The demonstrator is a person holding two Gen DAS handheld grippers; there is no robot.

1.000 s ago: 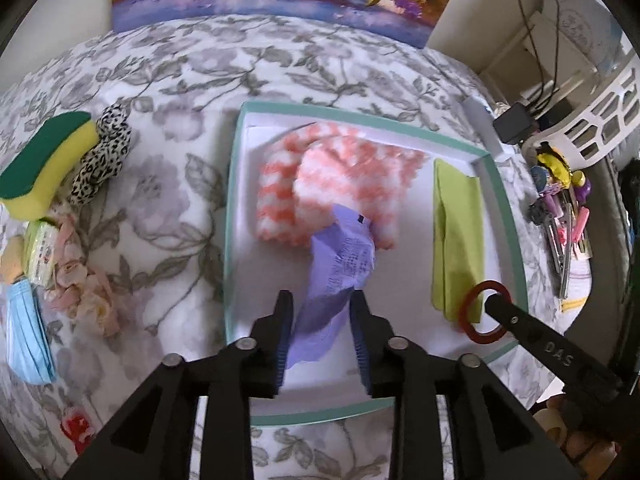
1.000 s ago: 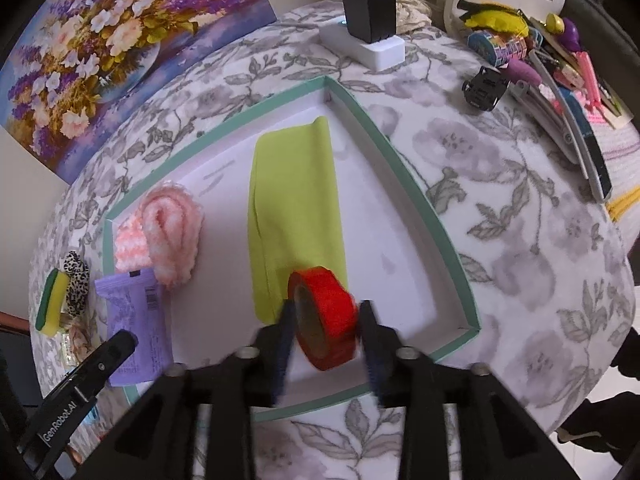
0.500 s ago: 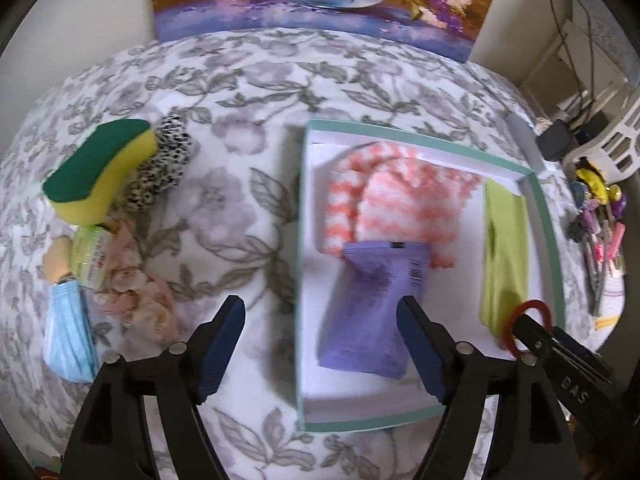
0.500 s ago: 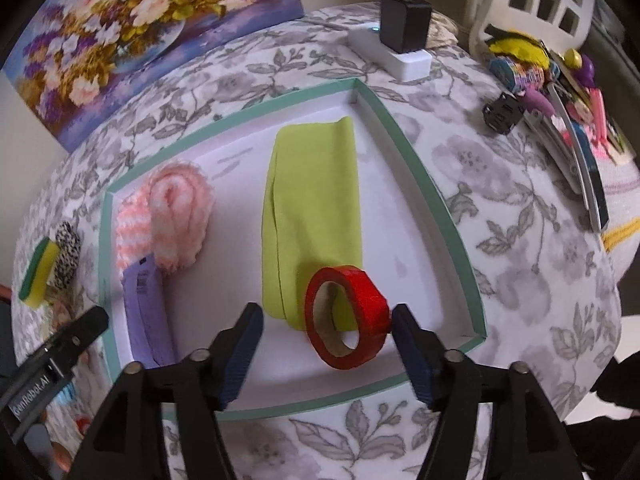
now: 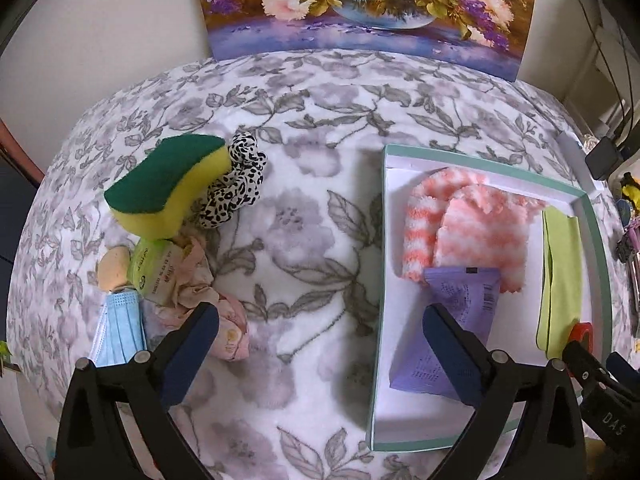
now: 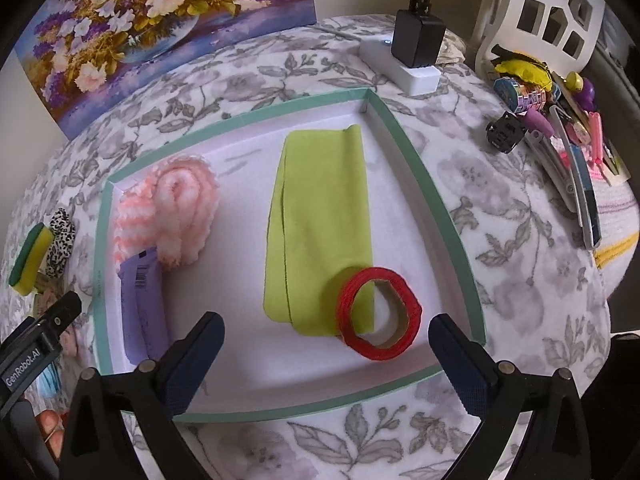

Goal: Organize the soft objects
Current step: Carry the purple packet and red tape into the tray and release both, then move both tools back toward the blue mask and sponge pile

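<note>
**Both grippers empty over the tray; pile of soft items still outside**

Left gripper [image 5: 320, 344]: jaws have just been opening and now stand wide apart, nothing between them. It hangs over the floral-covered surface [image 5: 304, 184], straddling the tray's left wall. The purple packet [image 5: 456, 320] lies flat in the tray [image 5: 378, 280], its upper end against the pink-and-white fluffy cloth [image 5: 468, 232].

Right gripper [image 6: 326, 344]: jaws likewise have just been opening, now fully apart and holding nothing. The red tape roll [image 6: 378, 312] lies on its side between and ahead of them, resting partly on the near end of the folded lime-green cloth [image 6: 320, 216], close to the tray's right wall.

Outside the tray, well to the left: green-and-yellow sponge [image 5: 168, 188], leopard-print scrunchie [image 5: 236, 188] touching it, a pale pink crumpled cloth [image 5: 204, 300], a blue face mask [image 5: 118, 328], a small green-labelled packet [image 5: 154, 272].

Judgement: items are laid side by side in the tray to keep them separate. The left pile appears next; the left gripper sits nearest it.
</note>
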